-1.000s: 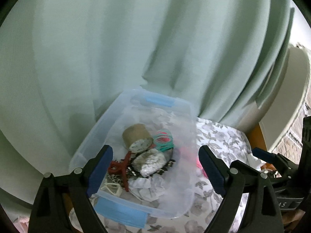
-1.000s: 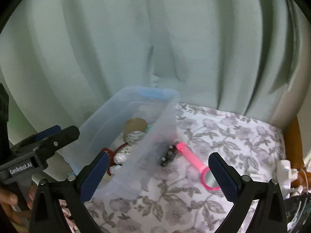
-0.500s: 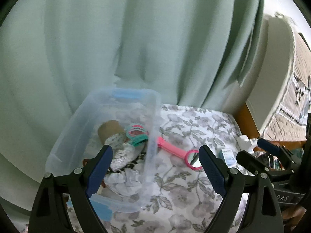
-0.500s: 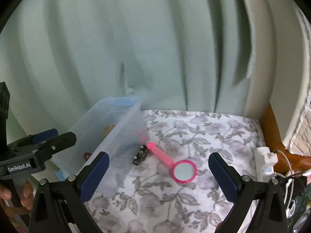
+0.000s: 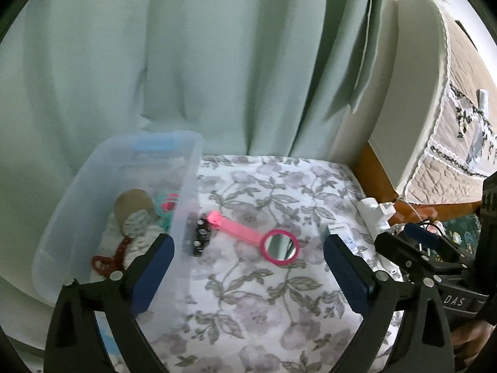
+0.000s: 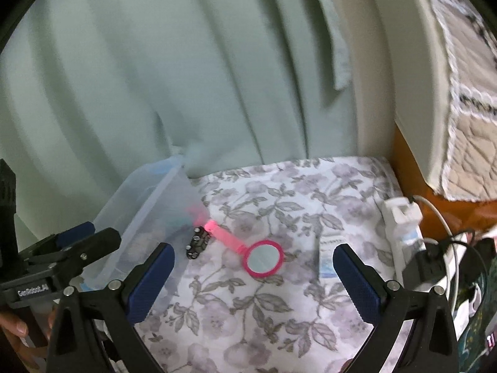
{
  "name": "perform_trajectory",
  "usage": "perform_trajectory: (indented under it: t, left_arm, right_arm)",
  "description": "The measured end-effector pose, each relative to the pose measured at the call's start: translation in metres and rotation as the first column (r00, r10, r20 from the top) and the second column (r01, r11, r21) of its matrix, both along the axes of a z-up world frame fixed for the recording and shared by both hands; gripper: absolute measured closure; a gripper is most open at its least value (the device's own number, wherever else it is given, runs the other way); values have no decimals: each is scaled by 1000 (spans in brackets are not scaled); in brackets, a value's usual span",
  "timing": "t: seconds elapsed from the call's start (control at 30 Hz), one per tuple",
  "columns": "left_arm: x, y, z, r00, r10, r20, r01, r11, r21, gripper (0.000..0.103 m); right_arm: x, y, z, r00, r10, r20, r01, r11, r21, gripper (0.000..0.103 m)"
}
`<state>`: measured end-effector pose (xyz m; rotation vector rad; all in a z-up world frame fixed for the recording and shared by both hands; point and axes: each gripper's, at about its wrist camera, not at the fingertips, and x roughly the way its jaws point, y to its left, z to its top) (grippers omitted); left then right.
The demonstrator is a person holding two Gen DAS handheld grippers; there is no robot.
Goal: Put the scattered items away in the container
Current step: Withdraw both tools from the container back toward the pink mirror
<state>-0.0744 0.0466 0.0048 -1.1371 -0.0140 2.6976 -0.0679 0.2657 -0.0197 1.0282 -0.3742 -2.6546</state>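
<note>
A clear plastic bin (image 5: 186,199) stands at the left of the floral cloth and holds a cardboard roll (image 5: 132,200), hair ties, a red clip and other bits. A pink hand mirror (image 5: 273,244) lies on the cloth to its right, also in the right wrist view (image 6: 262,258). A small black object (image 5: 201,237) lies against the bin wall, also in the right wrist view (image 6: 197,242). A small box (image 5: 337,228) lies further right. My left gripper (image 5: 248,267) is open and empty above the cloth. My right gripper (image 6: 253,275) is open and empty near the mirror.
A green curtain (image 5: 186,62) hangs behind the table. A white charger and cables (image 6: 403,227) sit at the right edge. A bed headboard (image 5: 413,93) stands to the right. The left gripper's body (image 6: 59,255) shows at left in the right wrist view.
Both grippers have swung to the right, away from the bin. The mirror, black object and small box have come into the middle of both views. Both stay open.
</note>
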Motion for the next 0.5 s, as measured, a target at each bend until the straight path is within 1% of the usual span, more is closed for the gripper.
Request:
perform_trajectory:
  t: [0.17, 0.27, 0.3, 0.4, 0.5]
  left_arm:
    - [-5, 9, -15, 998, -44, 33, 42, 997, 63, 5]
    - [-8, 13, -26, 995, -82, 55, 75, 991, 110, 0]
    - [-9, 14, -29, 994, -88, 61, 80, 990, 119, 0]
    - [-11, 21, -38, 992, -100, 80, 91, 991, 101, 0]
    - [-15, 29, -50, 985, -130, 109, 120, 988, 93, 0]
  right_arm:
    - [-2, 9, -16, 999, -25, 30, 25, 1000, -5, 0]
    - [-2, 15, -25, 998, -40, 47, 41, 999, -8, 0]
    - [-3, 16, -29, 998, -45, 53, 46, 999, -9, 0]
    - [-4, 22, -38, 996, -60, 71, 61, 998, -11, 0]
    - [-5, 22, -45, 995, -63, 71, 63, 998, -2, 0]
